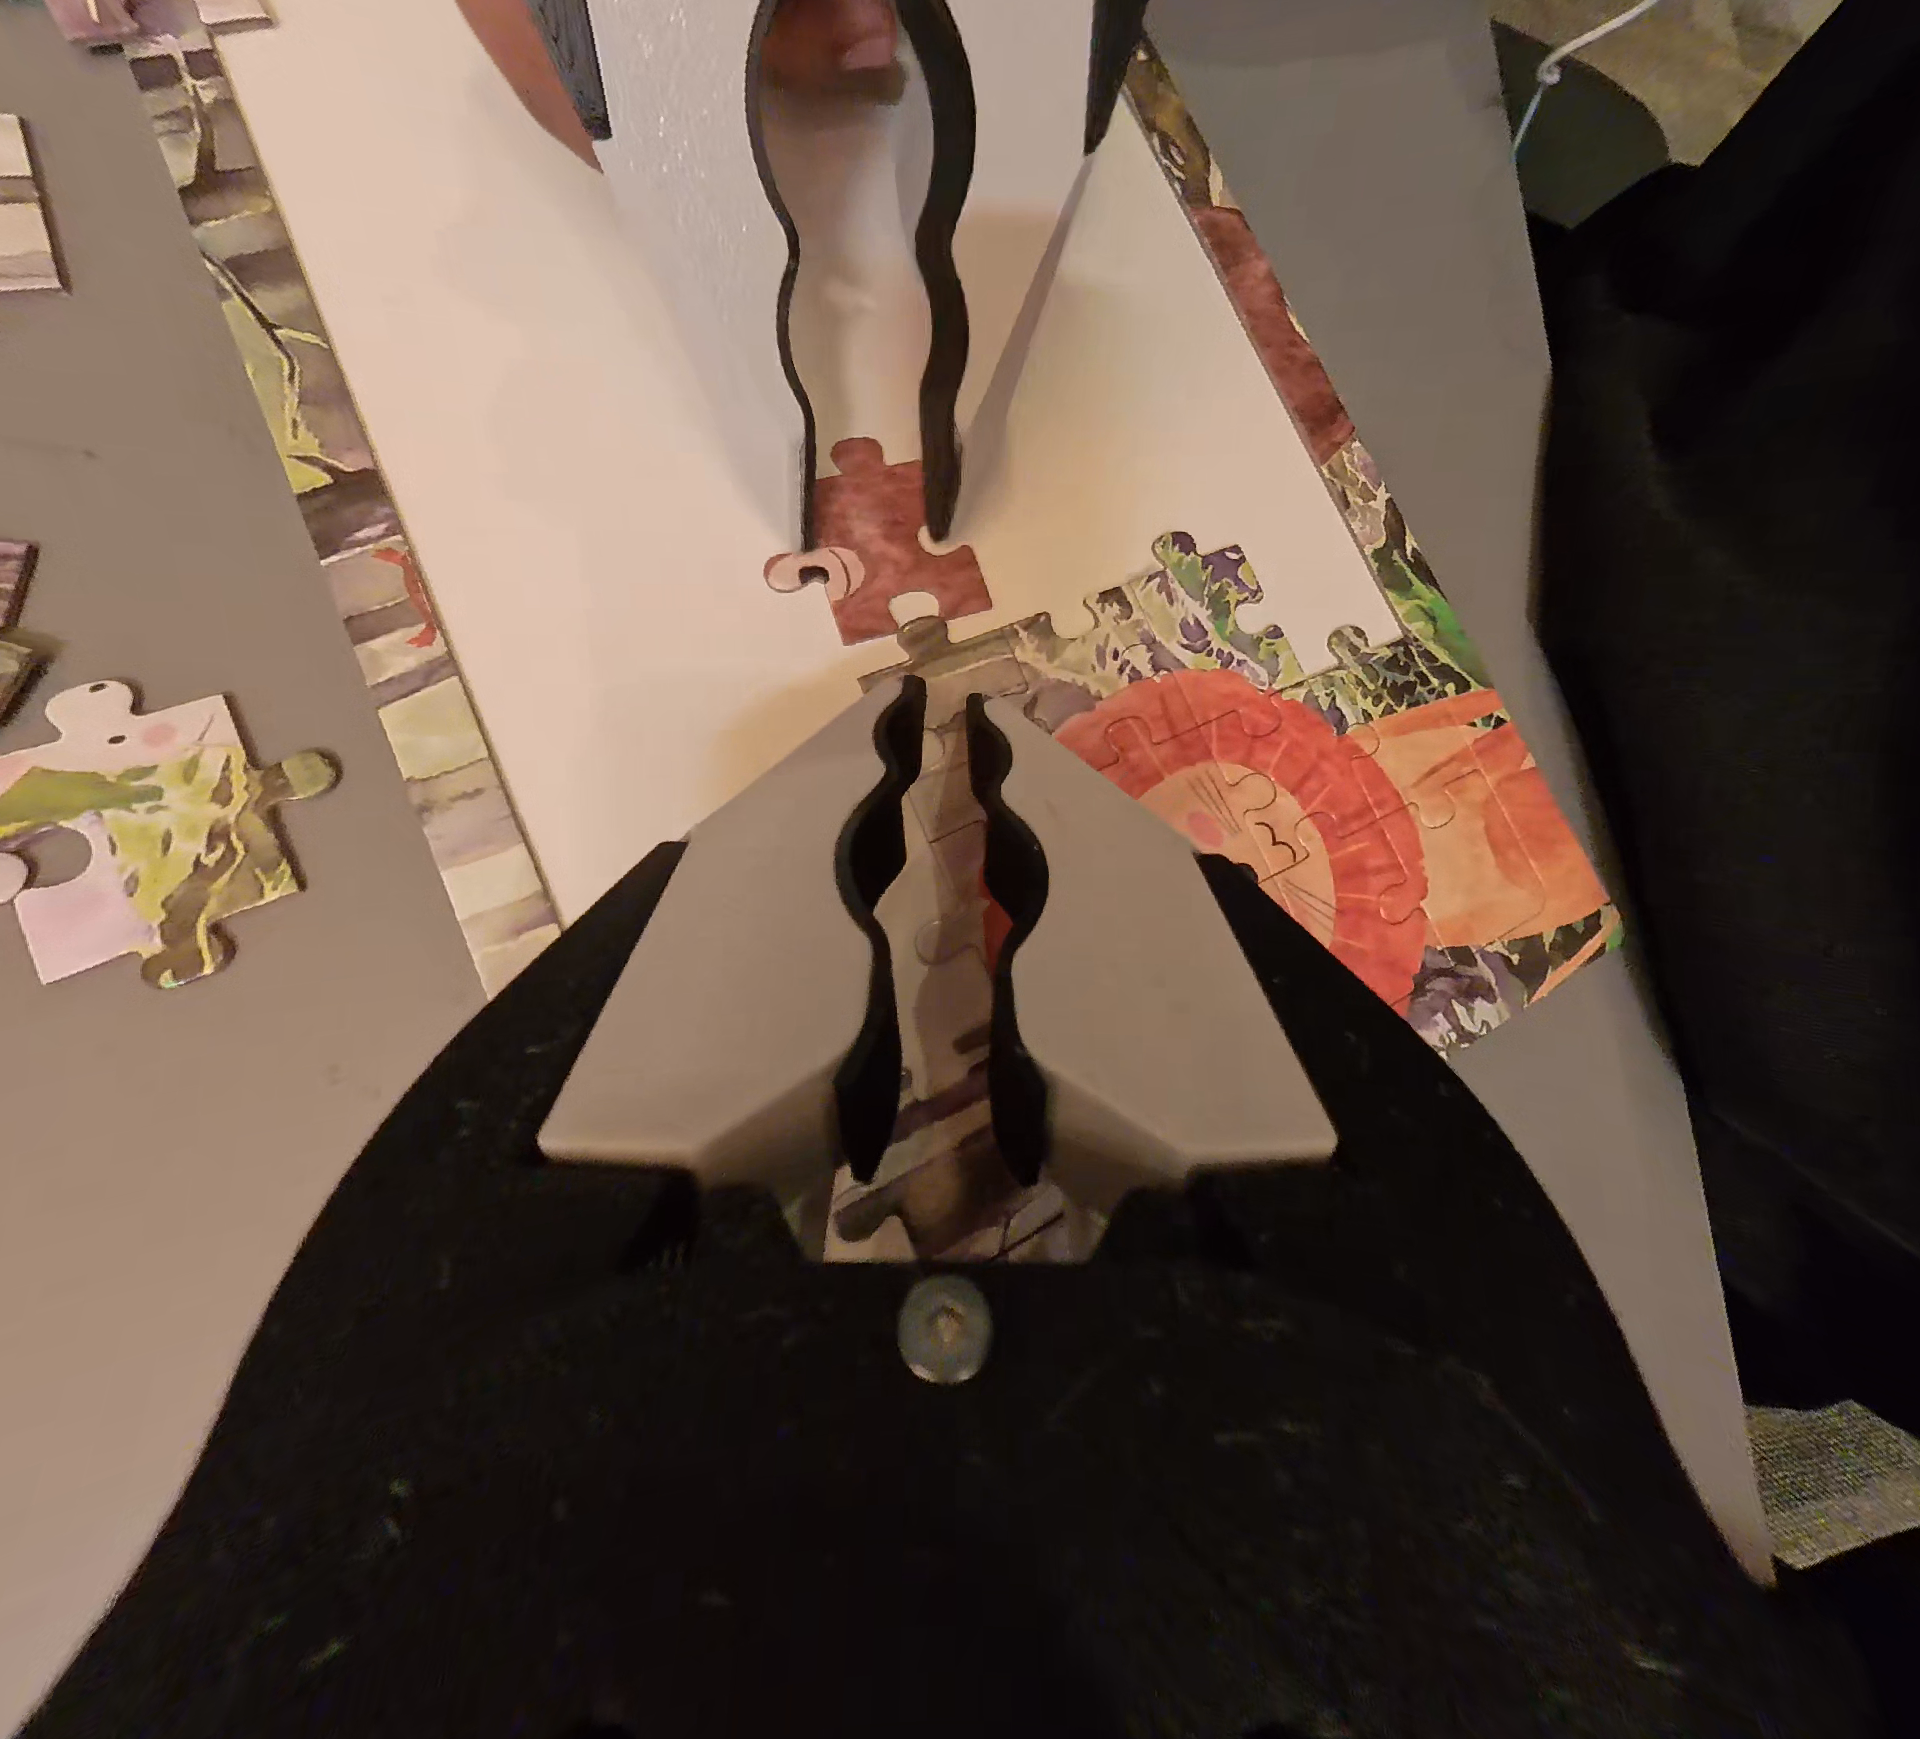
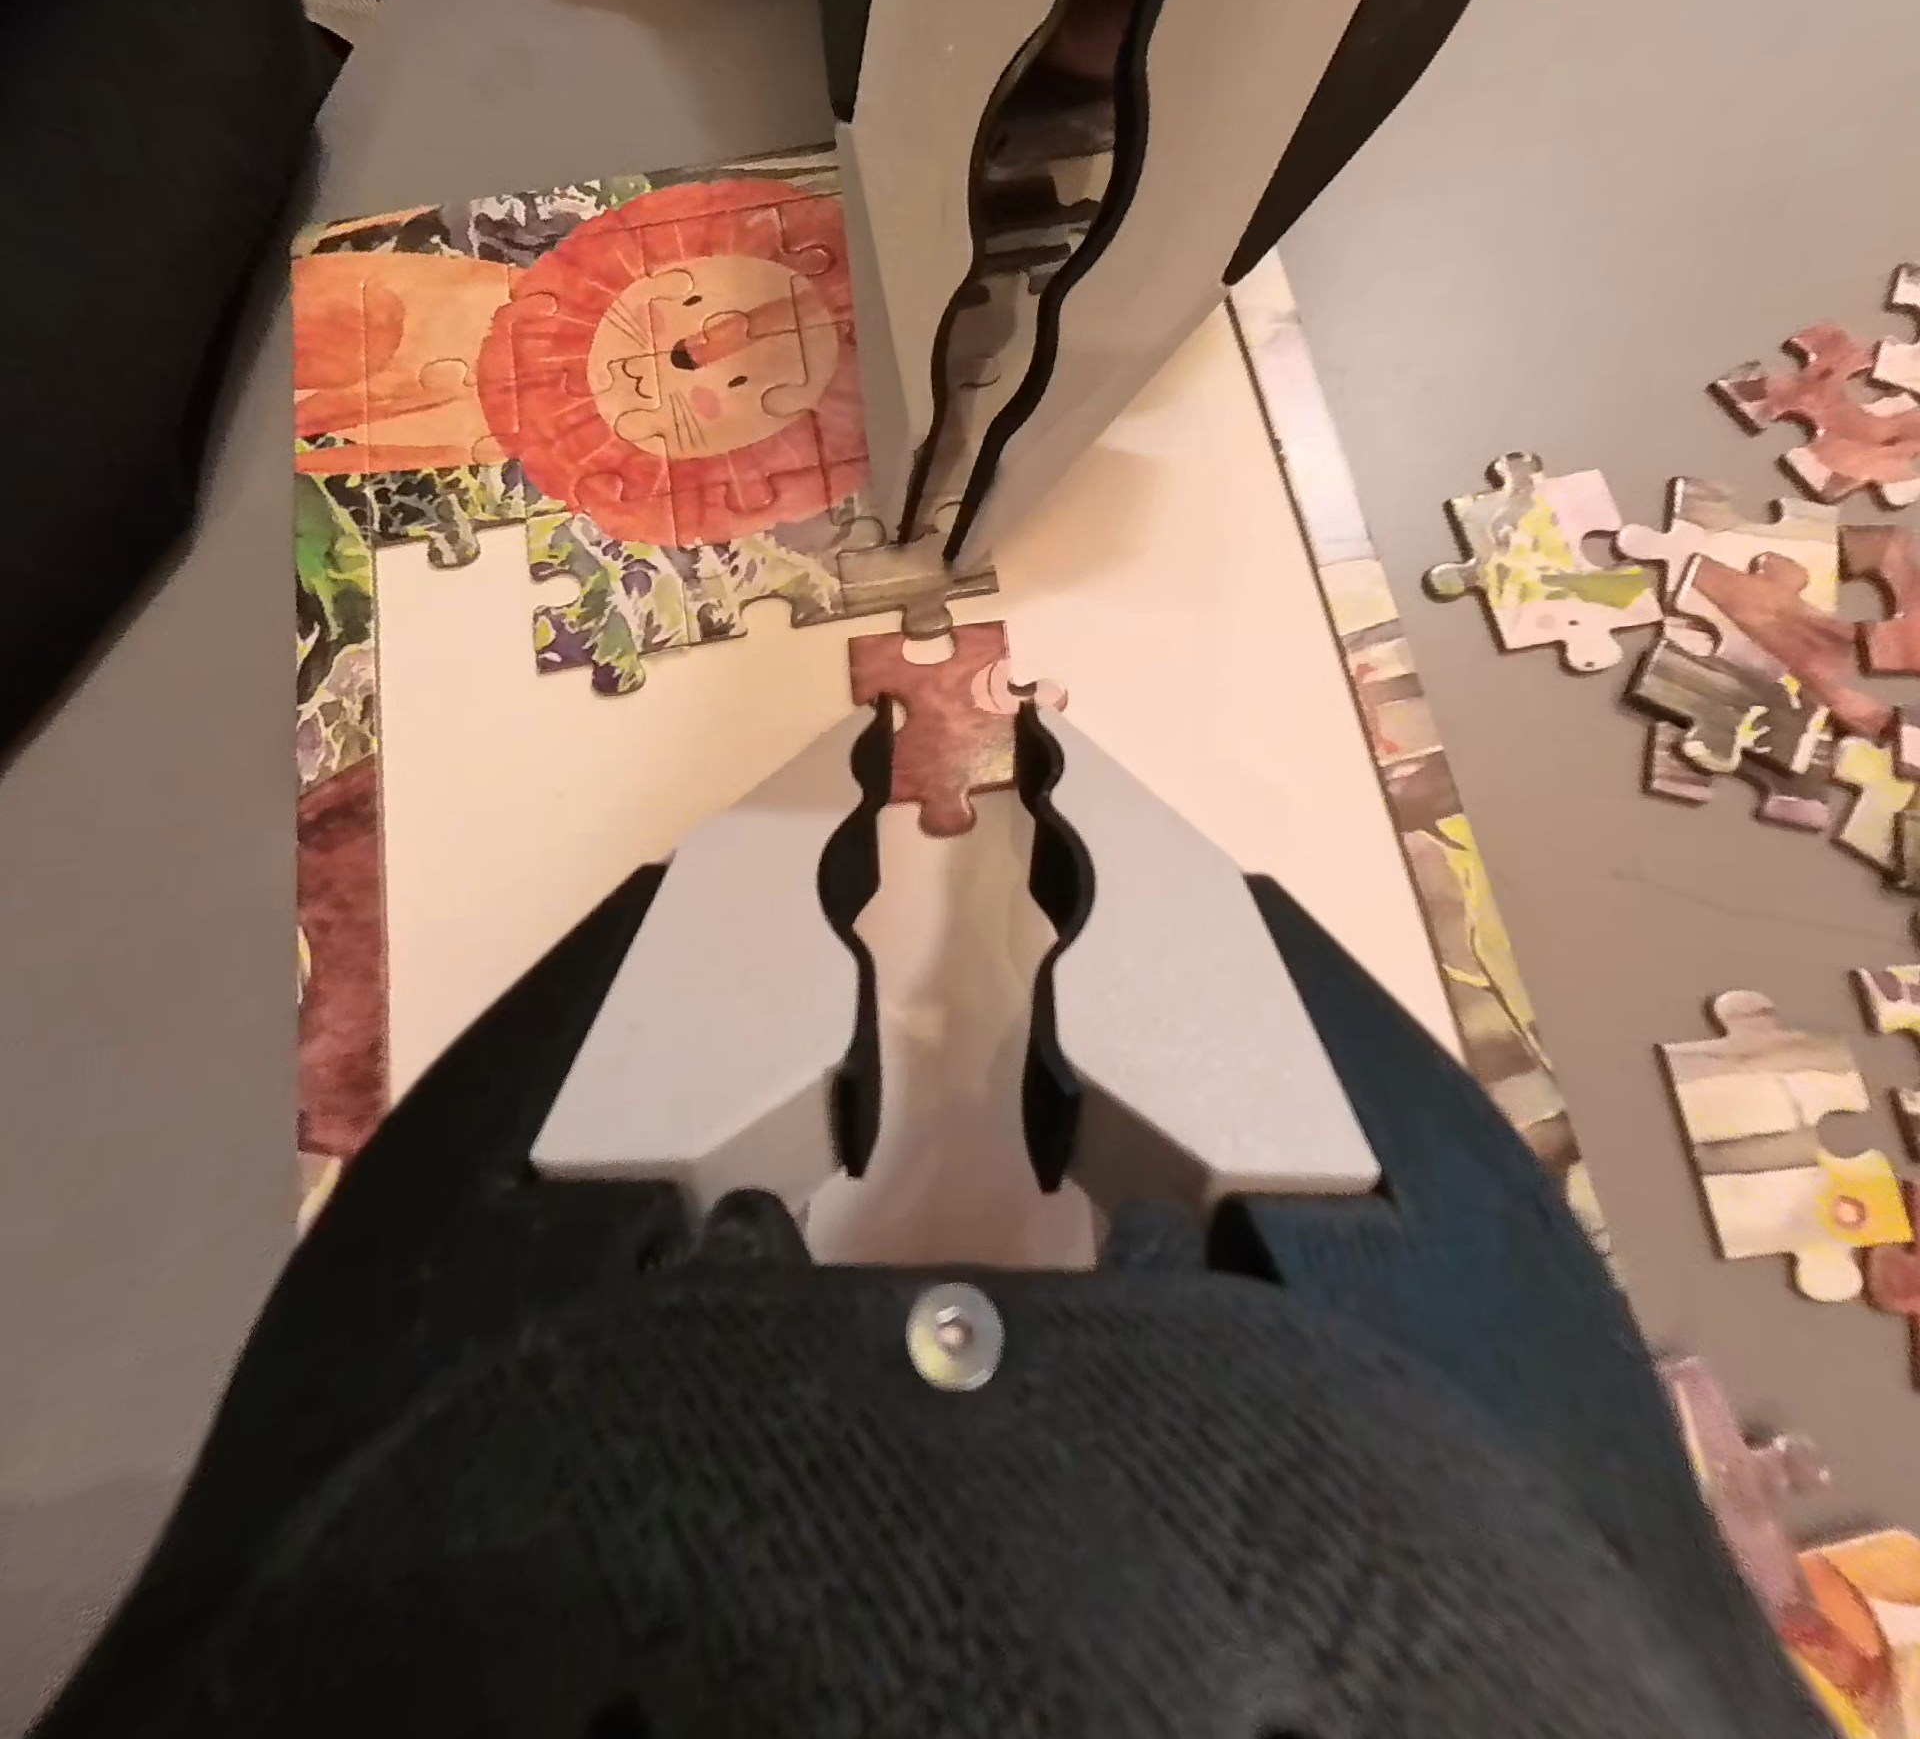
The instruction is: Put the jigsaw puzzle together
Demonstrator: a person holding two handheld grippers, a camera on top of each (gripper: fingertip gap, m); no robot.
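Gripping the brown piece (image 2: 951, 733) at the assembled lion section (image 2: 665, 380) on the puzzle tray (image 2: 457, 806), the right tool (image 2: 951, 718) aligns it while the left tool (image 1: 943, 702), almost closed and empty, steadies the grey tabbed piece (image 1: 951, 655).

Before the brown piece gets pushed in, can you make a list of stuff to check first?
1. Right gripper holding the brown piece: ok, its fingers sit on both sides of it.
2. Left gripper steadying the finished part: ok, its tips rest by the grey piece.
3. Notch lined up with the grey piece's knob: ok, the knob sits just at the notch.
4. Piece fully clicked in: not ok, a thin gap still shows.
5. Piece lying flat on the white board: cannot tell.
6. Lion picture pieces staying joined: ok.
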